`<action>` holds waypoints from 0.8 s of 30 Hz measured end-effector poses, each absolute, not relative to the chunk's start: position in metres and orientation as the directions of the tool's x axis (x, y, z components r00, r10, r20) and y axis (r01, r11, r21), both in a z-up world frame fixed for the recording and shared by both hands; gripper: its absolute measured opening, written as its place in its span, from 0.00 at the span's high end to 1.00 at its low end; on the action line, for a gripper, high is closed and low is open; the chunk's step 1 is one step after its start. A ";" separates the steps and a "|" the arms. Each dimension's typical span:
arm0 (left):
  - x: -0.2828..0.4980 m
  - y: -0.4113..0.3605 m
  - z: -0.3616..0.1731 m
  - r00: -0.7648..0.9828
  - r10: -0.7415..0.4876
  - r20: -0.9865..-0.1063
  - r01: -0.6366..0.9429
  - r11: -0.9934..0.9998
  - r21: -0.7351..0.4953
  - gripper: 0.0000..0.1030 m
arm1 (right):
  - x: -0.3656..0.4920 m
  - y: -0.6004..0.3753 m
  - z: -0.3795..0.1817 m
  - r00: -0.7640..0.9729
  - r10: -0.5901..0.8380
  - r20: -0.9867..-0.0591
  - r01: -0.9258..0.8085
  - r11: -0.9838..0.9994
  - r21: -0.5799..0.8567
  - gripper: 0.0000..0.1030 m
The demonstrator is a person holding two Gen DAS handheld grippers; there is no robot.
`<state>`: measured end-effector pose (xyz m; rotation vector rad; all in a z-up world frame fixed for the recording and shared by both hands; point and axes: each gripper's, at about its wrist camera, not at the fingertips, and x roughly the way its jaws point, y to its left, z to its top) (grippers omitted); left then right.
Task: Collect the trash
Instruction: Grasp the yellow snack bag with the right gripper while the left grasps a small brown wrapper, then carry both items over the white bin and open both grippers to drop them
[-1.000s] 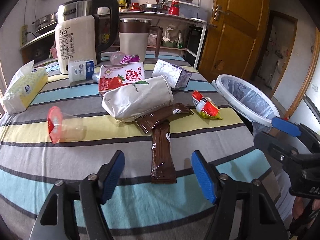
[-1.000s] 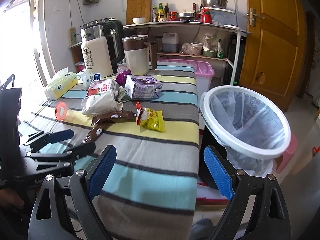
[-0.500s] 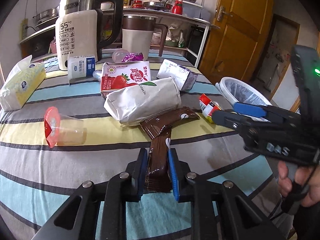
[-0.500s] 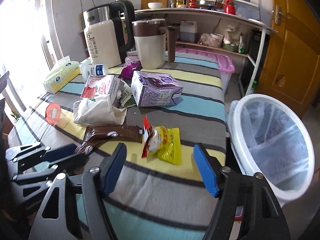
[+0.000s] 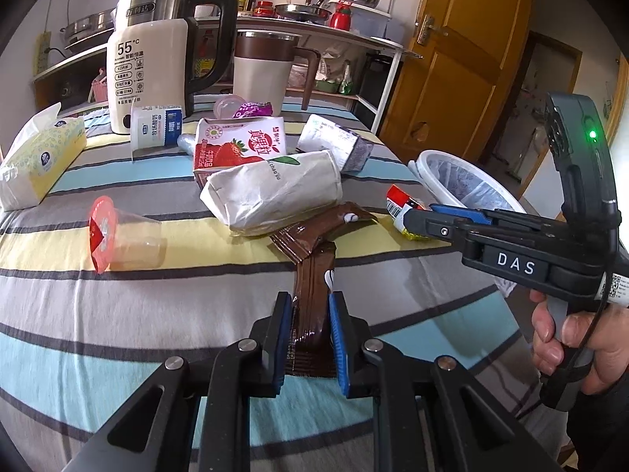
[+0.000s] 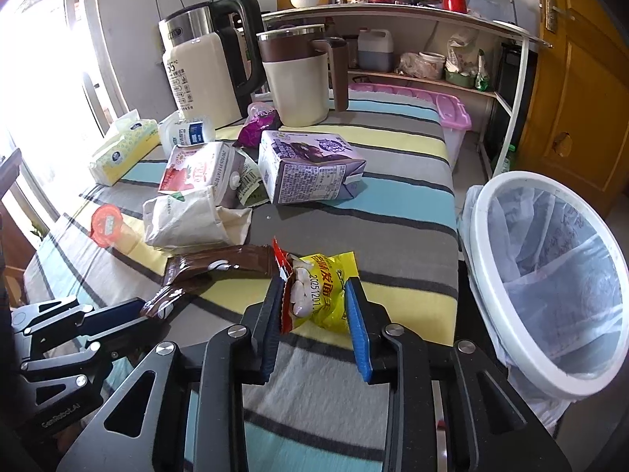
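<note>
**Trash wrappers pinched at both grippers; bin to the right of the table**

Trash in hand: a long glossy brown foil wrapper (image 5: 312,314) lying flat on the striped tablecloth (image 5: 118,334), and a yellow plastic snack packet with a torn red edge (image 6: 322,295) near the table's right edge. Left gripper (image 5: 308,334): blue pads touch both long sides of the brown wrapper's near end, jaws closing on it. Right gripper (image 6: 316,326): jaws closing, packet between the pads and apparently touched on both sides.

Handling, judged: both are light, limp and slick film. They will crumple, not resist; a pinch across the width near the end should hold. The brown wrapper may drag its folded far end, which touches or lies under a crumpled white paper bag (image 5: 271,192).

Around: white-rimmed bin with a clear liner (image 6: 550,275) just beside the table, path open. Red-lidded clear plastic cup (image 5: 122,236), strawberry milk carton (image 5: 236,149) and purple carton (image 6: 310,165) lie apart.
</note>
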<state>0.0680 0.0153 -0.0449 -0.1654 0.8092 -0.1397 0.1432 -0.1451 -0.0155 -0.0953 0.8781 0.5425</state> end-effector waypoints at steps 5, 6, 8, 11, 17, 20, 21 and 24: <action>0.060 0.011 -0.039 0.688 -0.195 -0.699 0.071 0.977 -0.203 0.81 | 0.131 -0.154 -0.014 0.512 0.424 -0.747 -0.477 0.864 0.164 0.69; 0.058 0.010 -0.038 0.691 -0.196 -0.696 0.073 0.977 -0.202 0.81 | 0.128 -0.156 -0.014 0.513 0.426 -0.745 -0.474 0.864 0.168 0.70; 0.056 0.007 -0.035 0.696 -0.201 -0.689 0.082 0.976 -0.202 0.81 | 0.123 -0.162 -0.012 0.518 0.430 -0.740 -0.466 0.867 0.177 0.70; 0.053 0.002 -0.032 0.701 -0.218 -0.679 0.099 0.973 -0.210 0.81 | 0.117 -0.170 -0.008 0.528 0.433 -0.731 -0.454 0.871 0.188 0.70; 0.059 -0.013 -0.026 0.700 -0.250 -0.669 0.144 0.967 -0.211 0.81 | 0.112 -0.190 -0.001 0.556 0.422 -0.716 -0.418 0.886 0.198 0.70; 0.069 -0.021 -0.024 0.693 -0.276 -0.666 0.167 0.960 -0.223 0.81 | 0.113 -0.202 0.001 0.573 0.410 -0.710 -0.391 0.898 0.202 0.70; 0.073 -0.025 -0.023 0.693 -0.278 -0.665 0.175 0.960 -0.219 0.81 | 0.114 -0.206 0.002 0.579 0.404 -0.708 -0.383 0.902 0.201 0.70; 0.086 -0.038 -0.019 0.689 -0.297 -0.661 0.209 0.955 -0.212 0.81 | 0.117 -0.222 0.006 0.603 0.382 -0.701 -0.350 0.916 0.198 0.70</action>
